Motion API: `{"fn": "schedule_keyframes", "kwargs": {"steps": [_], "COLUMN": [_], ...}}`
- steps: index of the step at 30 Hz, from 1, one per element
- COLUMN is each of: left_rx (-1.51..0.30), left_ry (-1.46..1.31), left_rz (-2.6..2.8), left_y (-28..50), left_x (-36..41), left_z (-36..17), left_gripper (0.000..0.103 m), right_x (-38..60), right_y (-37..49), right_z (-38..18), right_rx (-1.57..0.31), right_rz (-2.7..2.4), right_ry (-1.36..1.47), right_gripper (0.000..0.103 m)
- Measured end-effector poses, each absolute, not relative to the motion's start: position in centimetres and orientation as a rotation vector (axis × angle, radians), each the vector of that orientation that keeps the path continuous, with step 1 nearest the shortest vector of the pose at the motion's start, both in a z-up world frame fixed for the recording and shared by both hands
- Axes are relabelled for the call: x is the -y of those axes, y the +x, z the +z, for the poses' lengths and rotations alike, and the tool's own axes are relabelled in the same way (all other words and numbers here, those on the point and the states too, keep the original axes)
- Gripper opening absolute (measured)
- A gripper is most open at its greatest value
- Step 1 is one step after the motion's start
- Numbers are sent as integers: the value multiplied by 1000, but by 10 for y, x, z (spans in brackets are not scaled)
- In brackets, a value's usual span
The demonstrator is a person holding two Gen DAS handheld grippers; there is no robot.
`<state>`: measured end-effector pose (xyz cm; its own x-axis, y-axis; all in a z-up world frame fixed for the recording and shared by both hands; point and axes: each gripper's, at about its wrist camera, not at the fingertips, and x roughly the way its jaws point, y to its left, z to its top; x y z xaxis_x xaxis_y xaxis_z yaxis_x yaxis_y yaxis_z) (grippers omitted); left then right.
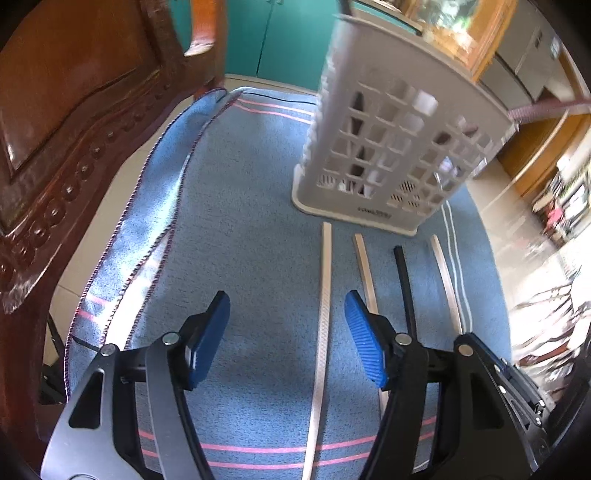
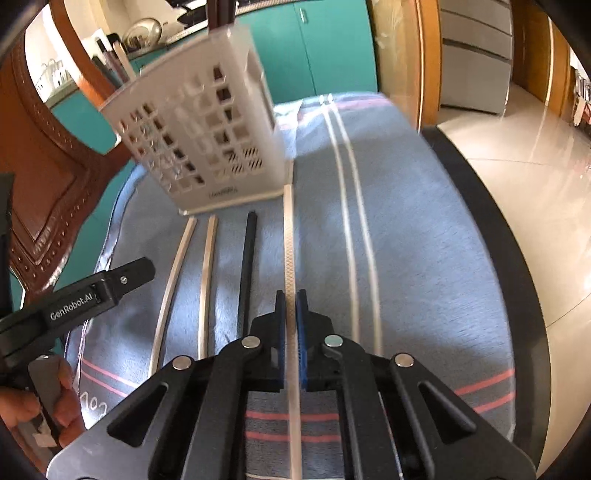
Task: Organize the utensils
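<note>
Where the left gripper [image 2: 125,275] reads "GenRobot.AI", its jaws gape.

Setting: a lived-in home, kitchen and dining area.

Teal cabinet doors [image 2: 325,48] run along the back wall, with a counter above them carrying glassware and a domed metal lid [image 2: 142,31]. A carved dark-wood chair back [image 1: 74,122] stands against the worktop, which is covered by a blue striped towel [image 1: 251,206]. A white perforated cutlery caddy [image 1: 399,147] stands on the towel. Glossy beige floor tiles [image 2: 524,192] and wooden door frames [image 2: 424,62] complete the domestic interior.
</note>
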<state>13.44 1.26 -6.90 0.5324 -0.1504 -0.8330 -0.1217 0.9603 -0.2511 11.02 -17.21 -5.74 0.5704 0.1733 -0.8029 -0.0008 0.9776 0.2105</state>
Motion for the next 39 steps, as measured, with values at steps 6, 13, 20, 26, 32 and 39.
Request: {"fn": "schedule_keyframes", "kwargs": {"steps": [6, 13, 20, 26, 32, 39], "left_rx": [-1033, -1047, -1040, -1028, -1029, -1032], "left_ry": [-331, -321, -321, -241, -218, -206], "left_rz": [-20, -43, -23, 9, 22, 23], "left_y": [137, 141, 143, 142, 139, 142], "left_x": [-22, -10, 1, 22, 20, 17], "left_z": [-74, -82, -88, -90, -89, -90], "left_gripper": [65, 65, 65, 65, 65, 65], "right_x": [181, 184, 184, 178, 169, 162], "right_y": [108, 108, 109, 113, 114, 115], "right_z": [-62, -63, -66, -70, -74, -73], "right_rx": [-986, -986, -996, -1008, -1021, -1018], "right_rz": [103, 108, 104, 100, 107, 107], "right_ry": [222, 226, 226, 213, 182, 157], "right_gripper": [6, 7, 14, 15, 18, 24]}}
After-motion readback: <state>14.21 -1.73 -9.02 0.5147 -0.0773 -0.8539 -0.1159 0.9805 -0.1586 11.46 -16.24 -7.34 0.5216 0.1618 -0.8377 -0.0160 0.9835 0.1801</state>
